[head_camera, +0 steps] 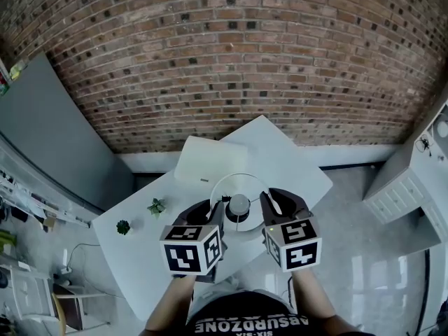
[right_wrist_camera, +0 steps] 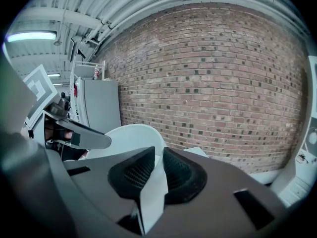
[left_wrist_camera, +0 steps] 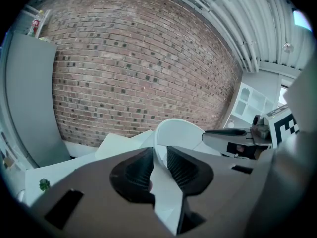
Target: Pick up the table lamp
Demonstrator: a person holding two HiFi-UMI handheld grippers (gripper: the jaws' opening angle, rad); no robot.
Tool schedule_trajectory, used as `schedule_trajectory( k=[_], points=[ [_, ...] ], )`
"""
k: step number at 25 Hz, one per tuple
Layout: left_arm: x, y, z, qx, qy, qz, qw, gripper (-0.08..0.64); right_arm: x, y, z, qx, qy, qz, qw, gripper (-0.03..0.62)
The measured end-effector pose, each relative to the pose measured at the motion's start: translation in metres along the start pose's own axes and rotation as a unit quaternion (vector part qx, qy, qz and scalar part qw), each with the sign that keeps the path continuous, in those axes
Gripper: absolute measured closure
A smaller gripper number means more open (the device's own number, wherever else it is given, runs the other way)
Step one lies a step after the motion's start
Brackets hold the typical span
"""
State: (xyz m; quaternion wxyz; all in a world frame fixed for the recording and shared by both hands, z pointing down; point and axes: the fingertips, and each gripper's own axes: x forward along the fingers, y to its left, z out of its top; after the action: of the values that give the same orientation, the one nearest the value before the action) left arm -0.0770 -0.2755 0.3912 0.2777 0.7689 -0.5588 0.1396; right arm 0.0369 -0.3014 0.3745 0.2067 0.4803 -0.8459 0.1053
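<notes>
Head view — we are pinching the lamp [head_camera: 238, 185] by its thin shade rim, left gripper [head_camera: 215, 214] and right gripper [head_camera: 270, 207] both clamped — probably light, easily bending.

A white table [head_camera: 133, 257] stands cornerwise before a red brick wall [head_camera: 231, 54]. Two small green plants sit on its left part, one [head_camera: 157, 206] near the other [head_camera: 123, 227]. A flat white slab [head_camera: 210, 161], perhaps a closed box, lies at its far edge. A grey panel [head_camera: 49, 131] stands at left, a white drawer unit [head_camera: 402, 187] at right.
</notes>
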Motion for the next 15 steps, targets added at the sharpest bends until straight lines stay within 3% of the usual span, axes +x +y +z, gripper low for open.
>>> schedule_trajectory(
  k=[15],
  points=[
    [-0.037,-0.02,0.014,0.011,-0.039,0.017,0.999,0.477,-0.035,0.008,0.027,-0.029,-0.051,0.014,0.998,0.541]
  ],
)
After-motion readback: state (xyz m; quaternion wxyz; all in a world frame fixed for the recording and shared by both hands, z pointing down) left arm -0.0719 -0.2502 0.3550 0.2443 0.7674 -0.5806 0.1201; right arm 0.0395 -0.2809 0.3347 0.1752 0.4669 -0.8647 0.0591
